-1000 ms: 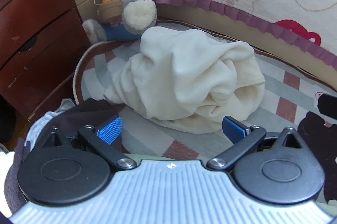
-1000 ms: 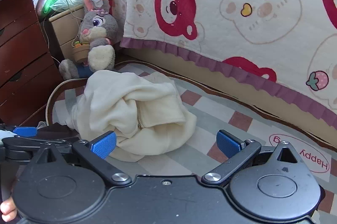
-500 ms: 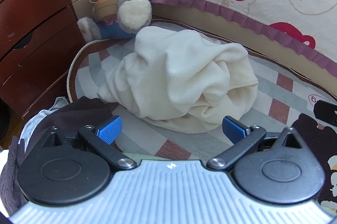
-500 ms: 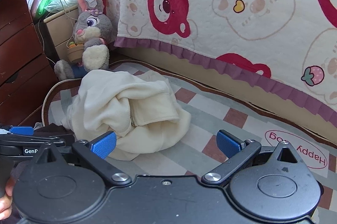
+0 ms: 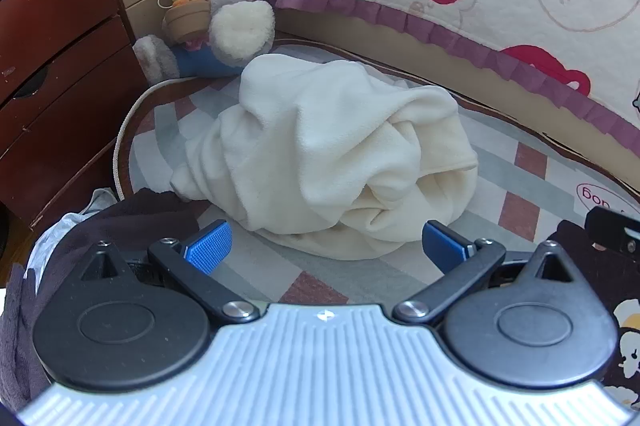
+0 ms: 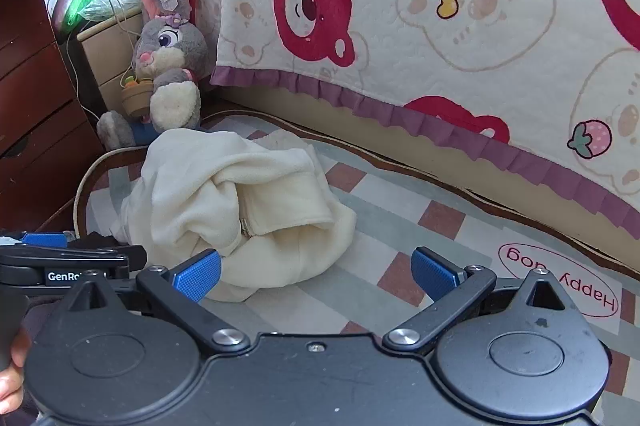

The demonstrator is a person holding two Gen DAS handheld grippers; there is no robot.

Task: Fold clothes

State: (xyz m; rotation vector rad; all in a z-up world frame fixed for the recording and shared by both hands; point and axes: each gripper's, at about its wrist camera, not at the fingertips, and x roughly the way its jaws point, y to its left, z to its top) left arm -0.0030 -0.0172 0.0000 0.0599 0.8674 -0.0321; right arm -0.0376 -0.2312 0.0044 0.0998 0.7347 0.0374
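Both claws, left claw (image 5: 325, 241) and right claw (image 6: 316, 268), gape wide and empty short of the crumpled cream fleece garment (image 5: 332, 161) on the checked floor mat (image 6: 420, 222); best pinch a hem edge, not the bulk.

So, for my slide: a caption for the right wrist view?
Open right gripper near a crumpled cream garment on the rug.

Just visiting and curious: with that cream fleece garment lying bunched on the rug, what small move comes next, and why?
Probably reach forward and pinch an edge of the crumpled cream fleece garment. Both the left gripper and right gripper are open, empty, and short of it, so it needs spreading flat first.
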